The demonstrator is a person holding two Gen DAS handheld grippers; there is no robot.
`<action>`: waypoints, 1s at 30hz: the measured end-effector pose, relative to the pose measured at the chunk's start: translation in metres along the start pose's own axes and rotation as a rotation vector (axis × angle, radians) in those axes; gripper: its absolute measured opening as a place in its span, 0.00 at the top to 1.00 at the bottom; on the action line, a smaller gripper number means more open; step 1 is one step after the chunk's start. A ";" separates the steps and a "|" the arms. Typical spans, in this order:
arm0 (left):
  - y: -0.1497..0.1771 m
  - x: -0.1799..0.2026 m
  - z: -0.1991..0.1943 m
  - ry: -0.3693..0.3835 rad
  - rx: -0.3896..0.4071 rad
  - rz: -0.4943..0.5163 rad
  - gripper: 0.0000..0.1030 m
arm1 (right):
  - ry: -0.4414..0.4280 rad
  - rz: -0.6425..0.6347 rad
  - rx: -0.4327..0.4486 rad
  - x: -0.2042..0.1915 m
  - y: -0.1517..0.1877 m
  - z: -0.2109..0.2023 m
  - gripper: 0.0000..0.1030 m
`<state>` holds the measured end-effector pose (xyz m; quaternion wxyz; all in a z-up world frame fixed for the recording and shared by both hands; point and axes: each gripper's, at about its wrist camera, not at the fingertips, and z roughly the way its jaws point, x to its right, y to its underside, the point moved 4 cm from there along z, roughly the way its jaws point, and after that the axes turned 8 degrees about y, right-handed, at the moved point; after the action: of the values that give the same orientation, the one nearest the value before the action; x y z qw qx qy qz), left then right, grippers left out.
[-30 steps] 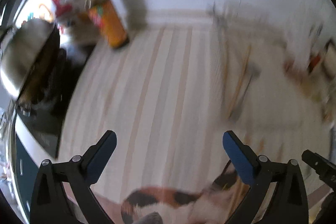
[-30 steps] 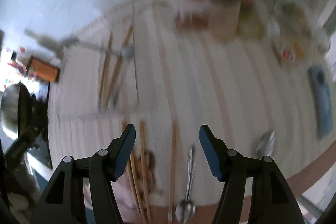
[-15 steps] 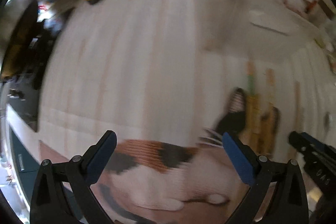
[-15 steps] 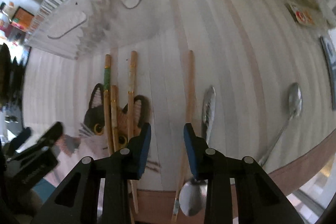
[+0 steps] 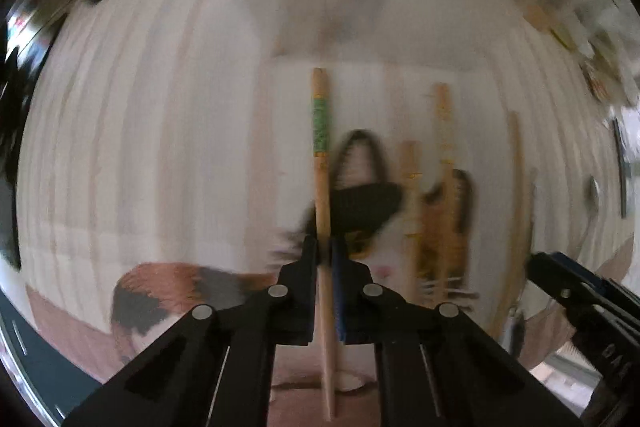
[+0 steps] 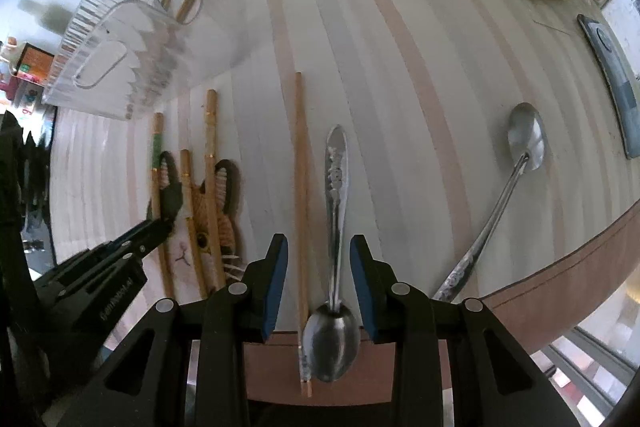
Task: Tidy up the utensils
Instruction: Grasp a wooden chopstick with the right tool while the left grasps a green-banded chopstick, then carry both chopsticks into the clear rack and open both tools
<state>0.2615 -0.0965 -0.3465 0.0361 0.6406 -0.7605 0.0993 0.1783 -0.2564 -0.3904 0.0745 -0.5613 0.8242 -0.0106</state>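
The left gripper [image 5: 325, 259] pinches the green-band chopstick [image 5: 321, 163] (thin, light, stiff), best held mid-shaft. The right gripper [image 6: 319, 287] is part open w/ a spoon [image 6: 334, 255] and a chopstick [image 6: 301, 195] between its fingers, not pressed.

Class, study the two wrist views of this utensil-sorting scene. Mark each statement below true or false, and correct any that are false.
1. The left tongs are shut on the green-banded chopstick. True.
2. The right tongs are clamped on the long spoon. False: that spoon lies apart to the right; the tongs stand open around the plain chopstick and the small spoon.
3. The clear rack already holds some utensils. True.
4. The striped cloth is bare of print. False: a cat picture lies under the chopsticks.
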 end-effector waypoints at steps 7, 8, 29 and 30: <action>0.004 -0.042 -0.010 -0.005 0.000 -0.099 0.96 | 0.057 -0.088 -0.018 -0.020 0.009 0.006 0.69; 0.004 -0.044 -0.011 0.002 0.001 -0.105 0.96 | 0.062 -0.111 -0.027 -0.024 0.011 0.007 0.76; 0.039 -0.085 -0.020 0.094 -0.028 -0.099 0.85 | 0.152 -0.193 -0.059 -0.031 0.008 0.007 0.93; 0.041 -0.084 -0.021 0.090 -0.031 -0.095 0.84 | 0.155 -0.190 -0.059 -0.037 0.009 0.005 0.93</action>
<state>0.2350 -0.0043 -0.3459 0.0846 0.6703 -0.7283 0.1145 0.1844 -0.2187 -0.3921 -0.0073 -0.6364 0.7704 -0.0369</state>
